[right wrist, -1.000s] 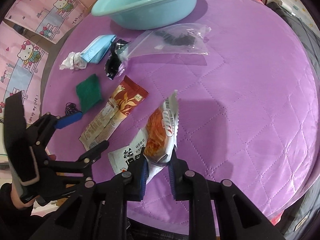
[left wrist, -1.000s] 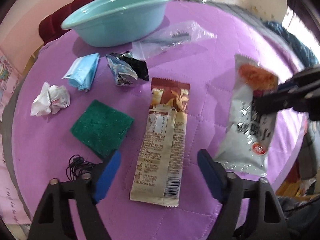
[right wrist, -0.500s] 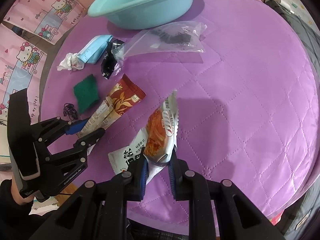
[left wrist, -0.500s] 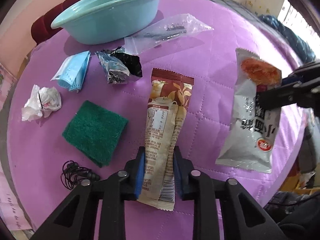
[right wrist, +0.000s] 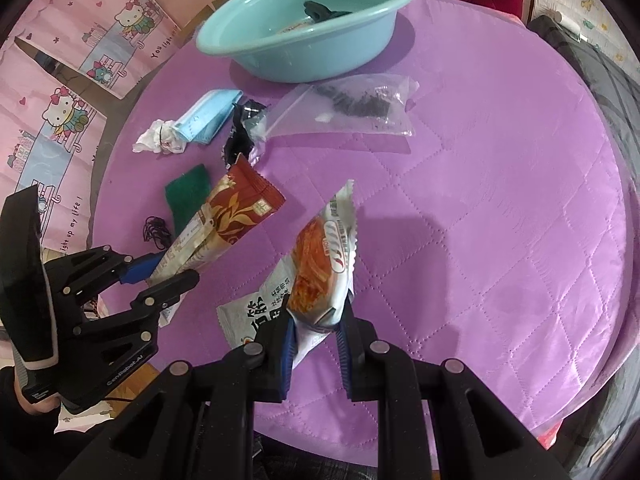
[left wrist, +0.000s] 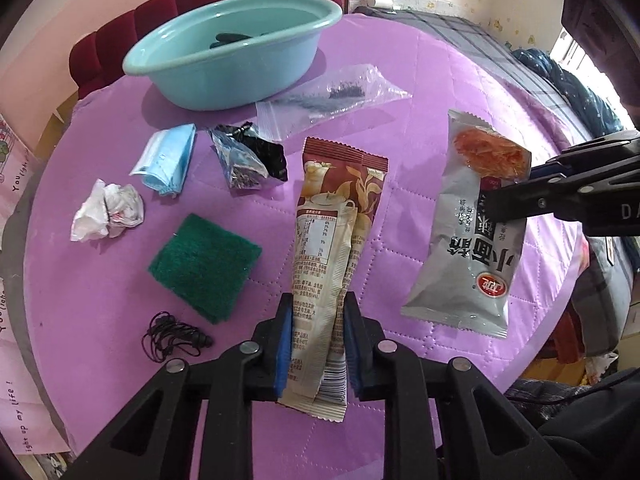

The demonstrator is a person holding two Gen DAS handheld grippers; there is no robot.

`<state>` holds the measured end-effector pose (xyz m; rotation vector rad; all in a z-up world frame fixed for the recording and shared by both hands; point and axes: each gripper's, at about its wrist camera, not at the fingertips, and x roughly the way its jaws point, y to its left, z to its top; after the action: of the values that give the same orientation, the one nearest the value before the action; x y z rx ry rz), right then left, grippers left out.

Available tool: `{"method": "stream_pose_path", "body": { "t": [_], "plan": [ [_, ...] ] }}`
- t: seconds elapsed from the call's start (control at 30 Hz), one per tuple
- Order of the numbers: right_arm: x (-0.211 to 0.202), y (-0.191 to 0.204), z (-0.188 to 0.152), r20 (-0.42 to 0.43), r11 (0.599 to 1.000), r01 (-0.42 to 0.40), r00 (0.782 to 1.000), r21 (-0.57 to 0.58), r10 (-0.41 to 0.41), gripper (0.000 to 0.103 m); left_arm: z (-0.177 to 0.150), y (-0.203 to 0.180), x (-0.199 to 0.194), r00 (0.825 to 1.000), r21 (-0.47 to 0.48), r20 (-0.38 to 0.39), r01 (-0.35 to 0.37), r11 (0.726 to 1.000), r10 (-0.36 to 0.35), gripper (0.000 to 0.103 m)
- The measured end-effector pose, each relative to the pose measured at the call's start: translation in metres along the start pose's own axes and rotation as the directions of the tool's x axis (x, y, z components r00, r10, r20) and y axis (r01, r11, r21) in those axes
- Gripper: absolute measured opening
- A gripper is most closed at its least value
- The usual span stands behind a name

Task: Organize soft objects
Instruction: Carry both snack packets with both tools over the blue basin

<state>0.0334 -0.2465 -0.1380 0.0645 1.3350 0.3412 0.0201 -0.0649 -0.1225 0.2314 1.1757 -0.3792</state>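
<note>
Basin (left wrist: 224,60), pale teal, sits at the upper left of the left wrist view and the top centre of the right wrist view, on the far side of the table (right wrist: 500,200). Inside it lies a dark green item (right wrist: 320,10); what it is cannot be told.

Just in front of the basin a clear zip bag (right wrist: 352,108) holds a dark, loose clump. Below it, toward the left of both views, lie a blue mask (left wrist: 166,160), a crumpled tissue (left wrist: 106,212), a black and silver wrapper (left wrist: 250,158), a green pad (left wrist: 204,262) and a coil of black earphones (left wrist: 172,338).

The left gripper (left wrist: 316,344) is clenched on the lower end of a brown sachet (left wrist: 340,216), which stretches up the middle of its frame. The right gripper (right wrist: 316,340) is clamped on a white snack pack (right wrist: 320,264) with an orange picture, held off the table at centre frame.

The table is round, under a quilted purple cover. A red padded seat back (left wrist: 200,4) rises behind the basin, and pink cartoon mats (right wrist: 72,92) cover the floor at the left of the right wrist view.
</note>
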Motion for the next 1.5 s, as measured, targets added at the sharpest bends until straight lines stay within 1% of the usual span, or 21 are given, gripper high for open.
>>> {"method": "stream_pose_path", "body": {
  "t": [0.3, 0.5, 0.77, 0.87, 1.0, 1.23, 1.5],
  "plan": [
    [-0.023, 0.006, 0.002, 0.043, 1.0, 0.022, 0.999, -0.014, -0.022, 0.018, 0.0, 0.004, -0.027, 0.999, -0.011, 0.037, 0.003, 1.0, -0.002, 0.025],
    [-0.04, 0.01, 0.009, 0.08, 0.999, 0.037, 0.996, -0.015, -0.035, 0.018, 0.002, 0.007, -0.04, 0.997, -0.013, 0.069, 0.017, 1.0, -0.016, 0.025],
    [-0.054, 0.016, 0.027, 0.115, 0.999, 0.039, 0.993, -0.019, -0.037, 0.018, 0.021, 0.014, -0.055, 0.992, -0.008, 0.123, 0.0, 1.0, 0.001, 0.025],
    [-0.057, 0.019, 0.038, 0.129, 0.999, 0.038, 0.991, -0.028, -0.034, 0.018, 0.03, 0.02, -0.061, 0.989, -0.018, 0.146, -0.005, 1.0, 0.008, 0.025],
    [-0.062, 0.023, 0.056, 0.157, 0.999, 0.04, 0.987, -0.035, -0.034, 0.018, 0.043, 0.03, -0.065, 0.988, -0.032, 0.156, -0.007, 0.999, 0.012, 0.025],
    [-0.072, 0.028, 0.095, 0.213, 0.998, 0.044, 0.976, -0.036, -0.035, 0.018, 0.068, 0.049, -0.069, 0.982, -0.045, 0.184, -0.037, 0.998, 0.044, 0.025],
    [-0.072, 0.03, 0.142, 0.243, 0.997, 0.047, 0.969, -0.056, -0.032, 0.018, 0.102, 0.068, -0.066, 0.975, -0.043, 0.206, -0.078, 0.996, 0.085, 0.025]
  ]
}}
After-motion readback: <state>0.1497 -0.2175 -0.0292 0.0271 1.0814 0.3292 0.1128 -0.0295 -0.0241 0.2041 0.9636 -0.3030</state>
